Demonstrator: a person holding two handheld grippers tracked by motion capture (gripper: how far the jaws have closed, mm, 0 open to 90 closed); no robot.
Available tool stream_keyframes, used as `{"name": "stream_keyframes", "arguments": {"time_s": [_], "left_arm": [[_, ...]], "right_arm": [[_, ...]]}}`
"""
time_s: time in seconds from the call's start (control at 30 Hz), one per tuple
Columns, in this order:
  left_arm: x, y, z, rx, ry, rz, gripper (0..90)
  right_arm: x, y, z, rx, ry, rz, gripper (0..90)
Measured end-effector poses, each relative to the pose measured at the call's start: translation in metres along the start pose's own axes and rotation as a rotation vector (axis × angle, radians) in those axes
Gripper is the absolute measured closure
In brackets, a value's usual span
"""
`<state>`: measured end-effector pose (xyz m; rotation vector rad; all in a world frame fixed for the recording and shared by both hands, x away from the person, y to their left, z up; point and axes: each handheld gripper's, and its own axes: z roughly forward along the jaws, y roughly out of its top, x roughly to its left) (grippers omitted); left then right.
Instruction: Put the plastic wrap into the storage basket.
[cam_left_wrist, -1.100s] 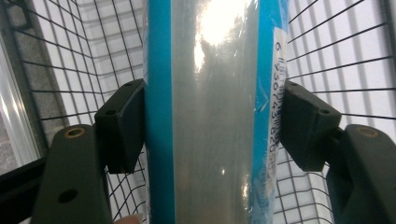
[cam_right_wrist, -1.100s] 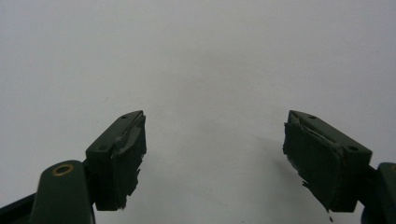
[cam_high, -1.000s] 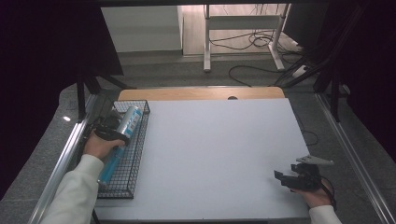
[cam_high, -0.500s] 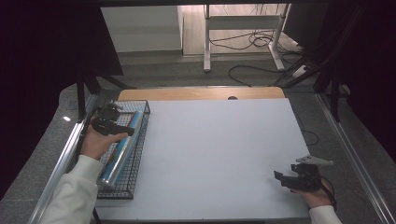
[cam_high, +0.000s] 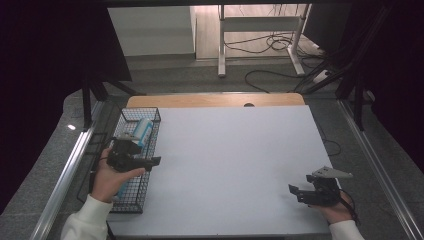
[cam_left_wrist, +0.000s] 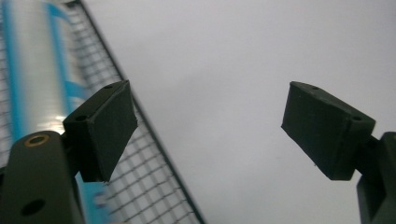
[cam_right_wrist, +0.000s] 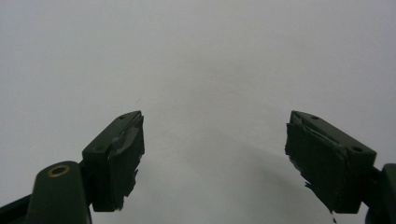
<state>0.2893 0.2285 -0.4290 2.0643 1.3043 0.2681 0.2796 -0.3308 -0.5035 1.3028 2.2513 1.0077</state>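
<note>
The blue-and-white tube (cam_high: 140, 131) is lying in the wire basket (cam_high: 150, 150) at the counter's (cam_high: 235, 165) left edge, long axis running 12 to 6. The left gripper (cam_high: 152, 161) is hovering just beside it toward 5 o'clock, its jaws, having just been opening, standing wide and empty. The right gripper (cam_high: 295, 192) is resting well apart at 4 o'clock, also gaping empty. Bare counter is lying between them.

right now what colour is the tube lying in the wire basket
The tube is silvery white with light blue stripes, clearest in the left gripper view.
</note>
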Motion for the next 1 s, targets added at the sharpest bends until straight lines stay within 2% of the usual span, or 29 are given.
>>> {"name": "stream_keyframes", "arguments": {"time_s": [0.03, 0.13, 0.37, 0.47, 0.57, 0.7, 1.0], "left_arm": [[-0.004, -0.004, 0.002, -0.001, -0.026, 0.009, 17.5], [-0.014, -0.013, 0.008, -0.002, -0.055, 0.025, 17.6], [-0.035, -0.027, 0.021, 0.021, -0.127, 0.058, 17.6], [-0.041, -0.029, 0.024, 0.028, -0.131, 0.082, 17.7], [-0.042, -0.03, 0.029, 0.039, -0.133, 0.081, 17.8], [-0.042, -0.031, 0.034, 0.052, -0.113, 0.085, 17.8], [-0.039, -0.032, 0.031, 0.043, -0.11, 0.075, 17.8]], "right_arm": [[0.0, 0.0, 0.0, 0.0, 0.0, 0.0, 19.6], [0.002, 0.001, 0.0, -0.002, 0.009, -0.017, 19.6], [0.003, 0.001, 0.0, -0.003, 0.013, -0.019, 19.6], [0.003, 0.001, 0.0, -0.001, 0.013, -0.023, 19.6], [0.004, 0.001, 0.001, 0.002, 0.012, -0.03, 19.6], [0.004, 0.001, 0.0, -0.001, 0.015, -0.034, 19.6], [0.003, 0.001, -0.002, -0.01, 0.005, -0.032, 19.5]]}}
